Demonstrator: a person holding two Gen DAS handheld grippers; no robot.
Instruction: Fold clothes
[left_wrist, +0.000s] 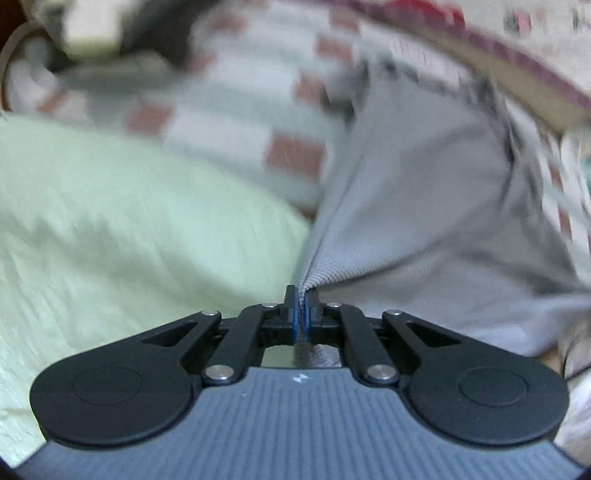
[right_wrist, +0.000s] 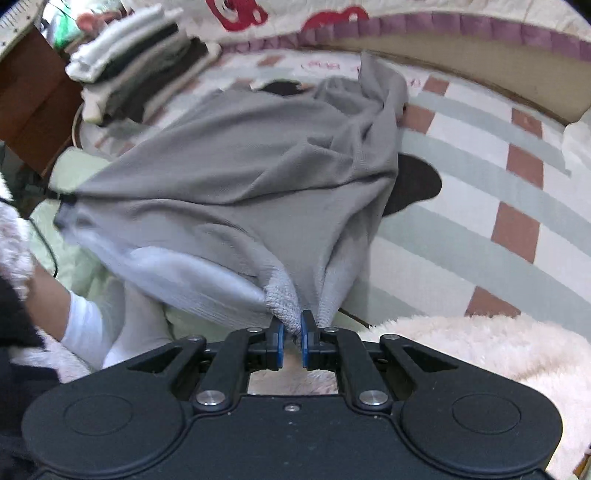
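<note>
**Grey knit garment pinched at two points above the bed**

Left hand-held gripper (left_wrist: 302, 308): blue pads pressed together on a ribbed edge of the grey garment (left_wrist: 424, 192). Right hand-held gripper (right_wrist: 291, 332): pads clamped on a bunched waffle-knit fold of the same garment (right_wrist: 240, 155). The cloth hangs slack and creased between them, over a pale green sheet (left_wrist: 110, 206) and the checked bedspread (right_wrist: 480, 206). Open bedspread lies to the right. Folded stack (right_wrist: 136, 74) far left, probably clothes; blurred.

Two close wrist views along the jaws — shared grey garment (left_wrist: 424, 177).
</note>
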